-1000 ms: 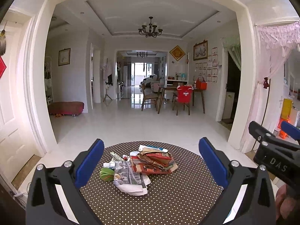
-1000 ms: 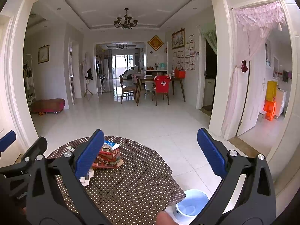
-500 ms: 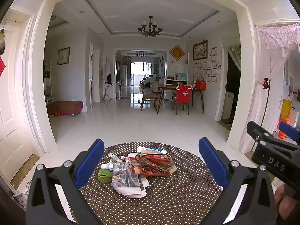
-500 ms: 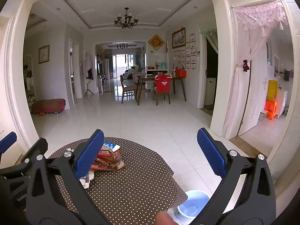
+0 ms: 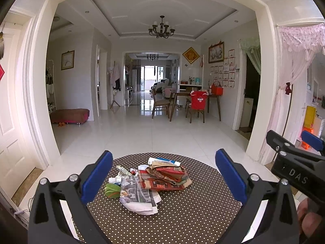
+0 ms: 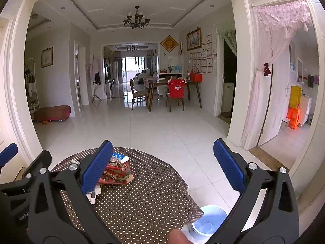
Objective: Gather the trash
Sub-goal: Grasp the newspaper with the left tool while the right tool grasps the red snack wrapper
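A pile of trash (image 5: 154, 181) — flattened red cartons, crumpled newspaper, a green scrap, a small white bottle — is seen at lower centre of the frame, heaped on the polka-dotted surface (image 5: 182, 223). Nothing appears collected yet. The left tool (image 5: 163, 174) and right tool (image 6: 162, 166) are held wide open and empty above it. A pale blue bin (image 6: 209, 220) is seen on the floor, lower right.

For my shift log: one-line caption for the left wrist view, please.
Open left hand-held gripper above crumpled paper-and-wrapper trash pile on round brown polka-dot table.
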Tool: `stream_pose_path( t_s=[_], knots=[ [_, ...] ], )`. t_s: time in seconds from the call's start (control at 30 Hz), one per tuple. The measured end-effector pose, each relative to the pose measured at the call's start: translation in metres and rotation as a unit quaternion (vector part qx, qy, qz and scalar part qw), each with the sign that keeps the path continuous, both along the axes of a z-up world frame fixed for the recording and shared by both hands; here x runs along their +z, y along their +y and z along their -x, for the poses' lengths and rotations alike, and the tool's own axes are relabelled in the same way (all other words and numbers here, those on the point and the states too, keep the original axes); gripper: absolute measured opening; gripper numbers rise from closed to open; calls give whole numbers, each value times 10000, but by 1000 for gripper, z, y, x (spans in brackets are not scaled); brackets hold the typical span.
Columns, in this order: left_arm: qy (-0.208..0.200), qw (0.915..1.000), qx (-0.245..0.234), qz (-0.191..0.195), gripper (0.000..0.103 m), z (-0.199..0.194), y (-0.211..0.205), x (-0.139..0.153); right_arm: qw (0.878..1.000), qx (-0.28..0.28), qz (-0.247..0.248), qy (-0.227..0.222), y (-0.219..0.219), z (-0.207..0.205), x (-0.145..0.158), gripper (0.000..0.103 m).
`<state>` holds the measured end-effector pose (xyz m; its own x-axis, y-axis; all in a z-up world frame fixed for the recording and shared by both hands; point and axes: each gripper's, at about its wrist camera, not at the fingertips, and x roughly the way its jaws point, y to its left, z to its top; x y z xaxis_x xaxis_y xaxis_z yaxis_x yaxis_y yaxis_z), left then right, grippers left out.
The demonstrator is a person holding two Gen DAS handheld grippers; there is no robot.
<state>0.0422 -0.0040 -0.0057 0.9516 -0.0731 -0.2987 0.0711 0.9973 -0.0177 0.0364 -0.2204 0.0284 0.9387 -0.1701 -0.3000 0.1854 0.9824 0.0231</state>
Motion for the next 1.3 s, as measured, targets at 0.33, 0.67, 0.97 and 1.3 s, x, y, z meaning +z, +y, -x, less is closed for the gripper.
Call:
stream_pose_path(
  t_s=[0.33, 0.67, 0.97, 1.3],
  knots=[
    [220, 9997, 57, 21, 99, -19, 4, -11, 9998, 62, -16, 201, 4, -20, -11, 97],
    [836, 9959, 330, 62, 99, -56, 33, -59, 9959, 368, -36, 829, 17, -71, -52, 97],
    [1879, 9797, 686, 119, 99, -109, 85, -149, 9800, 843, -121, 1801, 32, -125, -121, 97],
    [2467, 9672, 562, 217, 99, -170, 97, -203, 9652, 1100, -28, 2370, 45, -149, -157, 97]
  ],
)
